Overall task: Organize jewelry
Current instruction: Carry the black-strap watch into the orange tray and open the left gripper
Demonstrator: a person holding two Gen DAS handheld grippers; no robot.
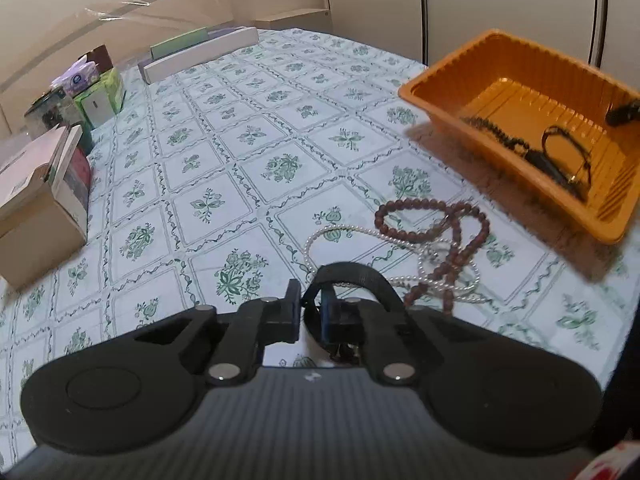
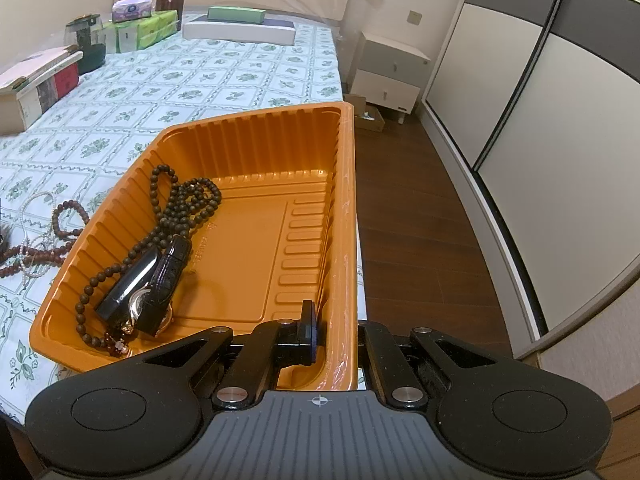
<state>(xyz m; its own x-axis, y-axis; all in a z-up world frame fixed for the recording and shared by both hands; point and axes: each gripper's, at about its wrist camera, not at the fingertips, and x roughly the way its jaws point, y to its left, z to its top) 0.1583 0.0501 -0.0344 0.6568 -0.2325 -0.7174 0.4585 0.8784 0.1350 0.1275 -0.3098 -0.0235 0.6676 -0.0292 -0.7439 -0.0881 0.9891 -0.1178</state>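
Orange tray (image 2: 256, 216) already holding dark beads (image 2: 180, 208) and watch (image 2: 148, 280) — brown beads (image 1: 436, 224), pearls (image 1: 344, 236) left; left gripper (image 1: 310, 312) clenched on black strap (image 1: 352, 274), right gripper (image 2: 332, 332) clamping tray wall.

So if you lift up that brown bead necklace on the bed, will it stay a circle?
Probably not. The brown bead necklace lies in loose loops, so it would likely droop. It crosses the pearl string, which might snag and come along.
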